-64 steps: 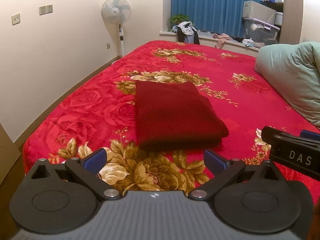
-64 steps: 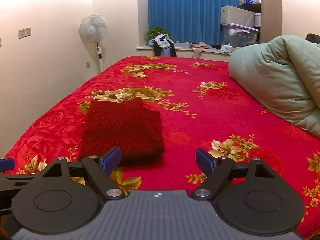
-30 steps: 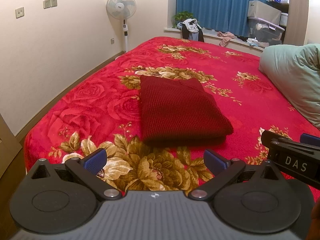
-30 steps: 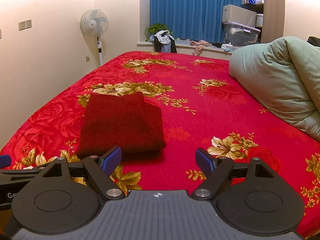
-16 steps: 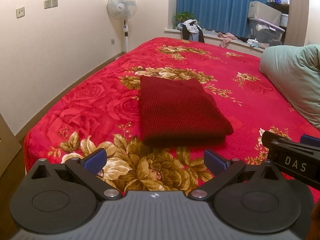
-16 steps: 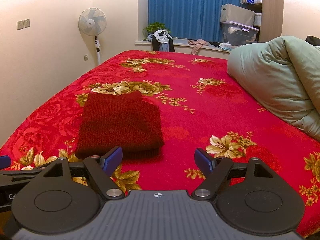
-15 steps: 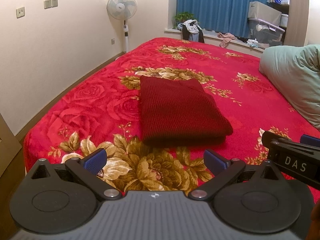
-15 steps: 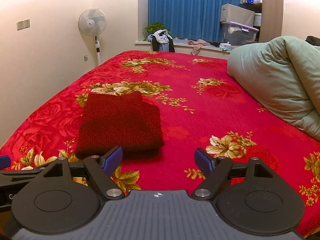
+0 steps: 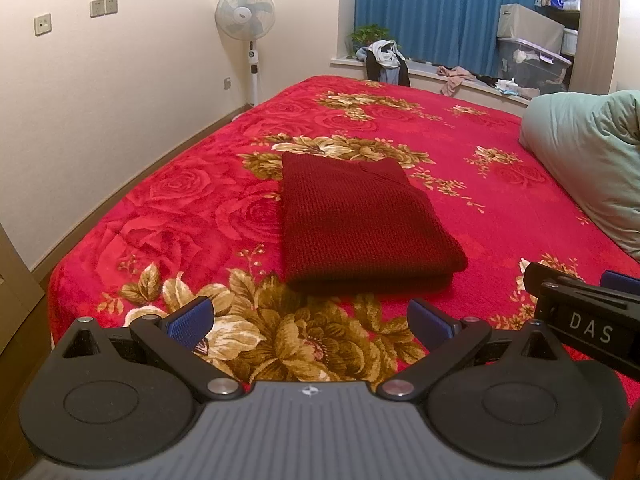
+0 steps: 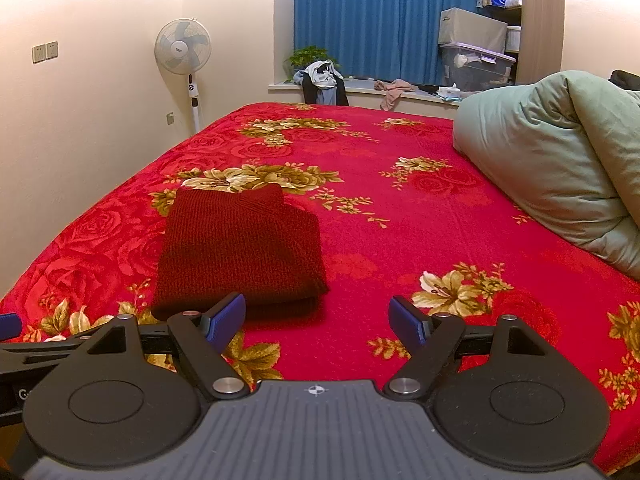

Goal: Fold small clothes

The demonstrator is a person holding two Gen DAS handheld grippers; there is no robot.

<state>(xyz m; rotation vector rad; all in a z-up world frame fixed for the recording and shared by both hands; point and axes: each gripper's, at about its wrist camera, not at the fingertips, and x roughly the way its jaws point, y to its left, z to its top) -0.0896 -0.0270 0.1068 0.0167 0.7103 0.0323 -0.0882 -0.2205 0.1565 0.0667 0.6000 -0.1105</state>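
Observation:
A dark red knit garment lies folded into a flat rectangle on the red floral bedspread; it also shows in the right wrist view. My left gripper is open and empty, held short of the garment's near edge. My right gripper is open and empty, to the right of the garment's near corner. The right gripper's body shows at the right edge of the left wrist view.
A bunched pale green duvet lies on the bed's right side. A standing fan is by the left wall. A windowsill with clothes and storage boxes is at the back. The bed's left edge drops to the floor.
Both grippers have drawn back and risen slightly from the folded garment over the last two seconds; almost no motion in the last half second. The garment has not moved.

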